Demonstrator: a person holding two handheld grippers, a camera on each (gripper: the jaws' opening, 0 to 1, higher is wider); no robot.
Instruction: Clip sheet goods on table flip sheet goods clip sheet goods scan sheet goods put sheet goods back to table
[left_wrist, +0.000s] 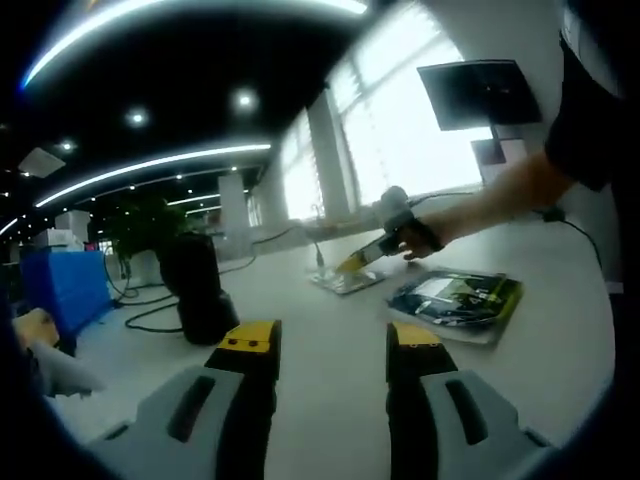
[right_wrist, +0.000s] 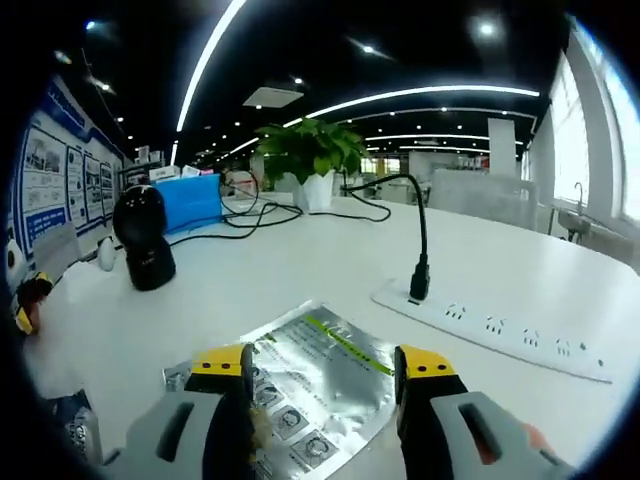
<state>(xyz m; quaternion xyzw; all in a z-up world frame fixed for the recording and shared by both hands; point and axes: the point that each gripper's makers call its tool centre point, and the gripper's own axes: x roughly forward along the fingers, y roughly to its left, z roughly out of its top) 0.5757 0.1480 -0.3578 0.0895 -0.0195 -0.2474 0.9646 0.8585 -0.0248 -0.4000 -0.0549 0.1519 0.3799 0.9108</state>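
- Yellow-tipped jaws of the right tool are seen spread wide over a silver foil sheet pack, which lies flat on the white tabletop between them; nothing is gripped yet.
- Because the pack lies flat and looks slick, it could be pushed along the tabletop rather than pinched if the jaws are closed without an edge being caught.
- At 2 o'clock from the pack, a white power strip with a black plug is near; the cable could be snagged during a flip.
- The left tool is held wide and empty above the tabletop.
- At 1 o'clock in the left gripper view, a second, dark-and-green sheet pack is seen, so the wrong item could be taken.
- A black scanner stands well apart at 10 o'clock; a loose pinch could be lost on the way there.
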